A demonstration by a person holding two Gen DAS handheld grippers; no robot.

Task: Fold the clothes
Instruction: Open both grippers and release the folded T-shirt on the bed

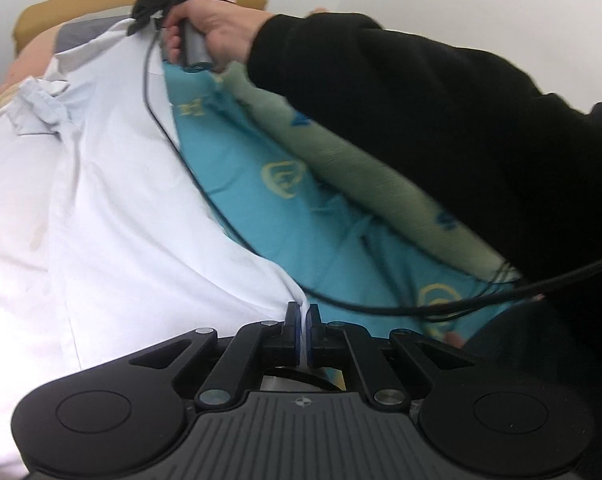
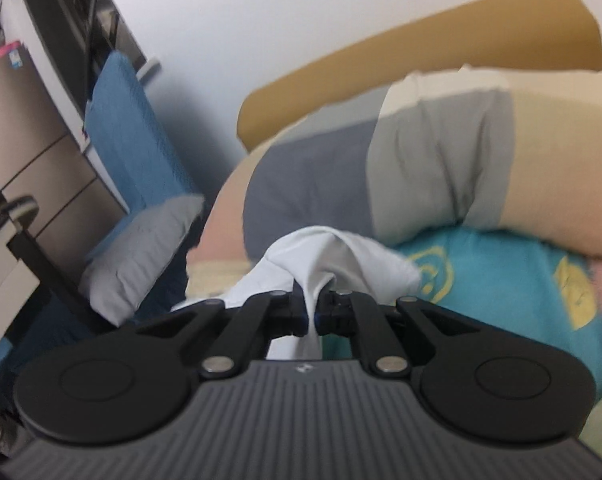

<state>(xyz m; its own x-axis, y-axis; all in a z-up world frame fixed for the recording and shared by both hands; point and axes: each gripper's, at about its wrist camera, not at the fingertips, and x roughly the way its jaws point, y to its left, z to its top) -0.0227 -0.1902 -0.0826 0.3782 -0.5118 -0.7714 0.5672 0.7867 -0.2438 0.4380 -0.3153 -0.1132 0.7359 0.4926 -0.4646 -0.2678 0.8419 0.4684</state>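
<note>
Shirt (image 1: 113, 208), white, thin and limp, lies on the teal sheet (image 1: 261, 184); left hand-held gripper (image 1: 302, 316) pinches its near edge; right hand-held gripper (image 2: 309, 312) clamps a far bunch; edges hold best.

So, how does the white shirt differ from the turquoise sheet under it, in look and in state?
The white shirt is plain, while the turquoise sheet bears yellow emblems. The shirt is pinched at two places, by the left gripper and the right gripper, both shut on it; nothing grips the sheet. The shirt's edge is drawn taut between the grippers; the sheet lies spread on the bed. Both are cloth.
</note>
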